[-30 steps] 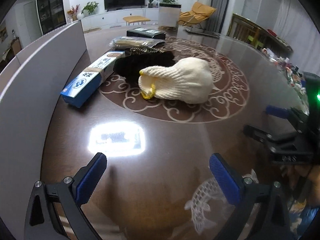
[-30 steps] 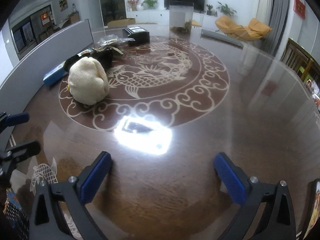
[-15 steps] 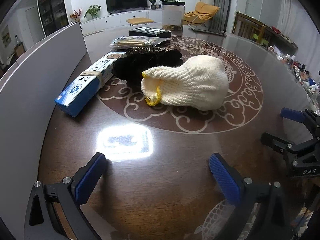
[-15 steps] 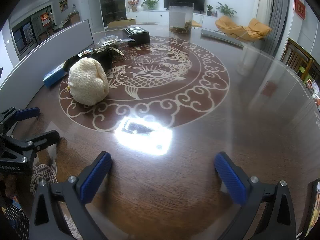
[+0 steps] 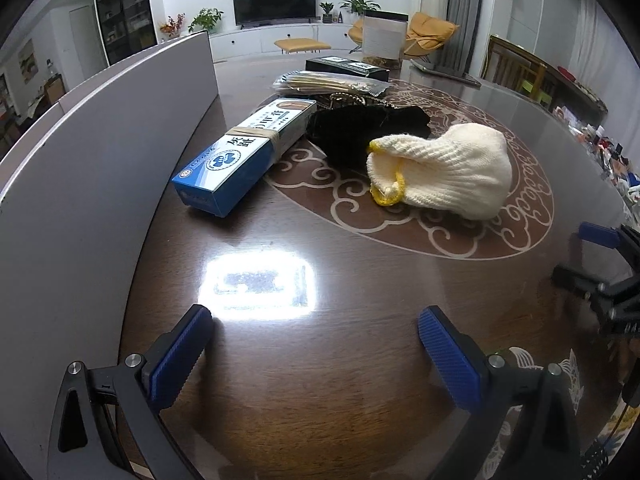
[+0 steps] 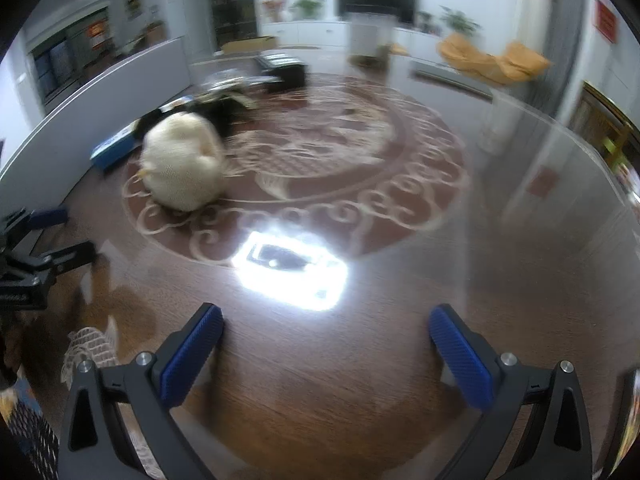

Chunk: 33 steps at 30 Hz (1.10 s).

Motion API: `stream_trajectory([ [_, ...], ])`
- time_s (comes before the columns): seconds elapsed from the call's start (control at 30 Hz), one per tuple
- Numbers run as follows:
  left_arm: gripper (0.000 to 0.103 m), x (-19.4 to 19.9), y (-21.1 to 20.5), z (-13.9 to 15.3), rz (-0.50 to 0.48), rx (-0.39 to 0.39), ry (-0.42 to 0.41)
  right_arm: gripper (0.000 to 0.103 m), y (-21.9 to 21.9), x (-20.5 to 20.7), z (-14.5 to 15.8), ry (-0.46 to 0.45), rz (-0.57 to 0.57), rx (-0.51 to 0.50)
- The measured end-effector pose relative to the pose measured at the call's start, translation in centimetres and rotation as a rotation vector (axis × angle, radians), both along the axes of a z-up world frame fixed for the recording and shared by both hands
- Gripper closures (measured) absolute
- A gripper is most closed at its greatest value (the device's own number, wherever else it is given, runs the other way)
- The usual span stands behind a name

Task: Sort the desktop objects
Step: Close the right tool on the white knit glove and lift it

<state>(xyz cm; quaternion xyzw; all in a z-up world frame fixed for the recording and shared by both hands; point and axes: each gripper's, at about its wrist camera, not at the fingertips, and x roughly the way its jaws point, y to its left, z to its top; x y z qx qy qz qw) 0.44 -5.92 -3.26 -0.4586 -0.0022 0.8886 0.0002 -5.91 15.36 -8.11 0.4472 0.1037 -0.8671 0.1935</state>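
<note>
A cream knitted glove (image 5: pixel 444 172) with a yellow cuff lies on the dark round table (image 5: pixel 320 380); it also shows in the right wrist view (image 6: pixel 182 168). Behind it lie a black cloth item (image 5: pixel 364 128), a blue-and-white box (image 5: pixel 244 156), a clear packet of sticks (image 5: pixel 332 82) and a black box (image 5: pixel 348 68). My left gripper (image 5: pixel 316 344) is open and empty, well short of the glove. My right gripper (image 6: pixel 326 344) is open and empty over bare table, and appears at the right edge of the left wrist view (image 5: pixel 600 264).
A grey curved partition (image 5: pixel 88 152) runs along the table's left side. A ceiling light glares on the tabletop (image 5: pixel 260 284). A white container (image 5: pixel 382 40) stands at the table's far side. The right wrist view is motion-blurred.
My left gripper has swung left and forward, bringing the box and glove nearer. My right gripper is moving, blurring its view. Both stay open and empty.
</note>
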Motion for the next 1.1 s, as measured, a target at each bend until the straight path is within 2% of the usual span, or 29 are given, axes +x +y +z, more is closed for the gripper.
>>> stream_trajectory([
  [0.13, 0.0, 0.0, 0.0, 0.0, 0.001, 0.0, 0.001, 0.0, -5.5, -1.0, 0.1, -0.025, 0.224, 0.019],
  [0.4, 0.0, 0.0, 0.0, 0.0, 0.001, 0.0, 0.001, 0.002, -13.3, -5.8, 0.0, -0.054, 0.37, 0.017],
  [0.43, 0.0, 0.0, 0.0, 0.0, 0.001, 0.0, 0.001, 0.013, -13.6, -5.9, 0.1, -0.046, 0.373, 0.014],
  [0.47, 0.0, 0.0, 0.0, 0.0, 0.001, 0.0, 0.001, 0.028, -13.8, -6.0, 0.3, -0.037, 0.366, 0.013],
  [0.53, 0.0, 0.0, 0.0, 0.0, 0.001, 0.001, 0.001, 0.05, -13.2, -6.3, 0.8, -0.042, 0.342, -0.037],
  [0.57, 0.0, 0.0, 0.0, 0.0, 0.001, 0.001, 0.001, 0.05, -12.7, -6.5, 0.9, -0.051, 0.32, -0.061],
  [0.67, 0.0, 0.0, 0.0, 0.0, 0.001, 0.0, 0.001, 0.05, -10.4, -6.3, 0.6, -0.02, 0.242, -0.044],
  [0.9, 0.0, 0.0, 0.0, 0.0, 0.001, 0.001, 0.001, 0.049, -0.4, -4.8, 0.5, 0.039, 0.029, -0.023],
  [1.0, 0.0, 0.1, 0.1, -0.1, 0.002, -0.002, 0.002, 0.047, 1.9, -4.4, 0.6, 0.046, -0.011, -0.026],
  [1.03, 0.0, 0.1, 0.0, -0.1, 0.002, -0.002, 0.002, 0.043, 2.3, -4.0, 0.6, 0.043, -0.019, -0.031],
  [1.1, 0.0, 0.1, 0.0, -0.1, 0.002, -0.002, 0.002, 0.025, 2.7, -3.9, 0.6, 0.031, -0.035, -0.043],
])
